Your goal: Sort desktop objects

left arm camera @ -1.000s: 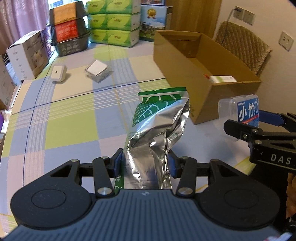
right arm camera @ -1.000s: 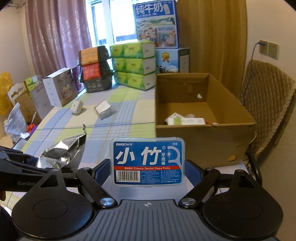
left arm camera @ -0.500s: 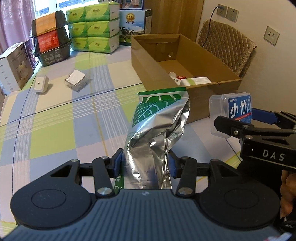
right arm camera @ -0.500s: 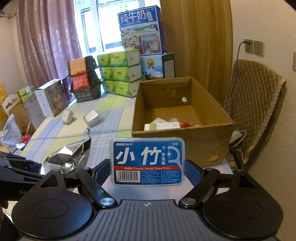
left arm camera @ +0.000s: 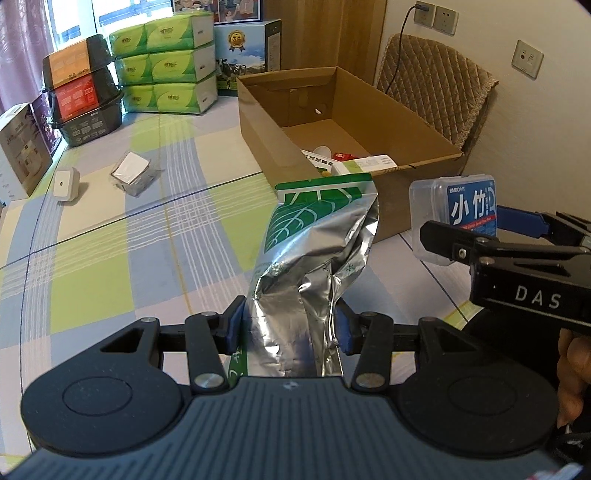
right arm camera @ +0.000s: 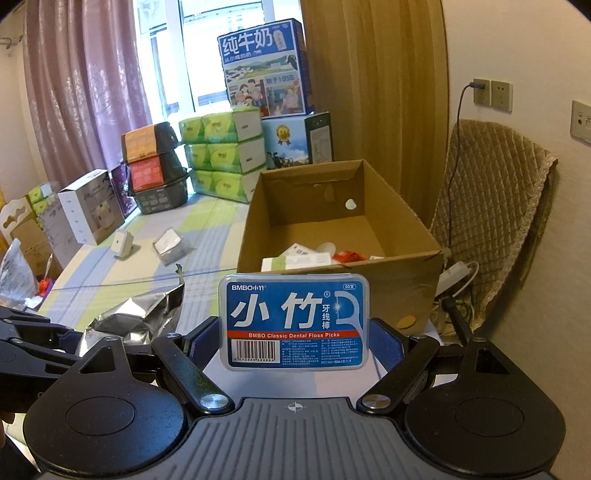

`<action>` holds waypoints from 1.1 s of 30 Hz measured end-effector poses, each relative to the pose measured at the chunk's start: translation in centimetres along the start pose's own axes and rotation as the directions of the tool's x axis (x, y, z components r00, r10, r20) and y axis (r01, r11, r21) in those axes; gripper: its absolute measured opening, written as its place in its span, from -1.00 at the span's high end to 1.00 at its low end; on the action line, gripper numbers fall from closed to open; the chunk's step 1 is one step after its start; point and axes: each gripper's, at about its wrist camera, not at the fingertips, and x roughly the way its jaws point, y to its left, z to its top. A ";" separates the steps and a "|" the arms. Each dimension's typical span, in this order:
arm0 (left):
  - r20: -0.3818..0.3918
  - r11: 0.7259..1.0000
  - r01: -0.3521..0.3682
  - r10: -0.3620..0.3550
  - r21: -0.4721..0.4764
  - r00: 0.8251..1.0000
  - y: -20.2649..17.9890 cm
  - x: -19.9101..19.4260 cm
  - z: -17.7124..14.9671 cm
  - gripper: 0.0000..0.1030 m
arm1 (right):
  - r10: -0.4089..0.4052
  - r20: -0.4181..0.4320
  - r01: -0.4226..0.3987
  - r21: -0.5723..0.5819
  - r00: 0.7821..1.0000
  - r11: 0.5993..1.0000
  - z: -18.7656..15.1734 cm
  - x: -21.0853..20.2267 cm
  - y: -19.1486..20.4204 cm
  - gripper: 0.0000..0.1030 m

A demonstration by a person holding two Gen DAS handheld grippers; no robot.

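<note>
Left tongs (left arm camera: 288, 326) grip foil bag (left arm camera: 314, 258) (box (left arm camera: 369, 122) rim near).

Green tissue packs (left arm camera: 166, 66) stacked at the table's far edge, milk carton (right arm camera: 264, 66) on top behind; quilted chair (right arm camera: 491, 221) beside wall sockets (left arm camera: 434, 14); purple curtain (right arm camera: 88, 92) left.

Soft daylight enters through the window (right arm camera: 192, 55) at the far end, which is blown out to white in the right wrist view. The foil bag (left arm camera: 314, 266) throws bright glints. Shadows are faint. Both views are sharp, with fisheye bending and dark corners at the edges.
</note>
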 end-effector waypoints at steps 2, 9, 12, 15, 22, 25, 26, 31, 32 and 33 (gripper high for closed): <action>0.001 1.000 0.003 -0.003 0.004 1.000 -0.2 0.1 0.2 0.17 | -0.004 0.000 0.004 0.003 1.000 1.000 0.1 0.0 -0.2 -0.59; 0.005 1.000 0.011 -0.011 0.006 1.000 -0.9 0.5 1.0 0.17 | -0.019 0.008 0.019 0.010 1.000 1.000 0.3 0.1 -1.3 -0.59; 0.007 1.000 0.017 -0.017 -0.003 1.000 -1.3 0.7 1.4 0.17 | -0.027 0.012 0.027 0.012 1.000 1.000 0.5 0.1 -1.9 -0.59; 0.010 1.000 0.022 -0.021 -0.008 1.000 -1.7 0.8 2.1 0.17 | -0.041 0.020 0.041 0.004 0.999 0.999 0.8 0.2 -2.5 -0.59; 0.022 0.999 0.024 -0.023 -0.035 0.999 -3.0 1.6 4.8 0.17 | -0.070 0.045 0.071 -0.014 0.997 0.997 2.2 0.4 -4.5 -0.59; 0.032 0.998 0.040 -0.039 -0.050 0.999 -3.6 1.9 6.0 0.17 | -0.074 0.061 0.077 -0.034 0.995 0.996 3.1 0.5 -5.1 -0.59; 0.034 0.997 0.046 -0.044 -0.057 0.998 -3.8 2.1 6.4 0.17 | -0.074 0.066 0.077 -0.043 0.995 0.996 3.5 0.6 -5.4 -0.59; 0.035 0.989 0.084 -0.080 -0.122 0.996 -4.2 2.7 8.6 0.17 | -0.081 0.087 0.089 -0.089 0.993 0.992 5.2 1.2 -6.2 -0.59; 0.037 0.987 0.087 -0.083 -0.133 0.996 -4.2 2.7 9.0 0.17 | -0.083 0.090 0.091 -0.092 0.993 0.992 5.5 1.4 -6.4 -0.59; 0.040 0.986 0.088 -0.083 -0.141 0.996 -4.2 2.8 9.5 0.17 | -0.085 0.092 0.094 -0.095 0.992 0.991 5.8 1.6 -6.6 -0.59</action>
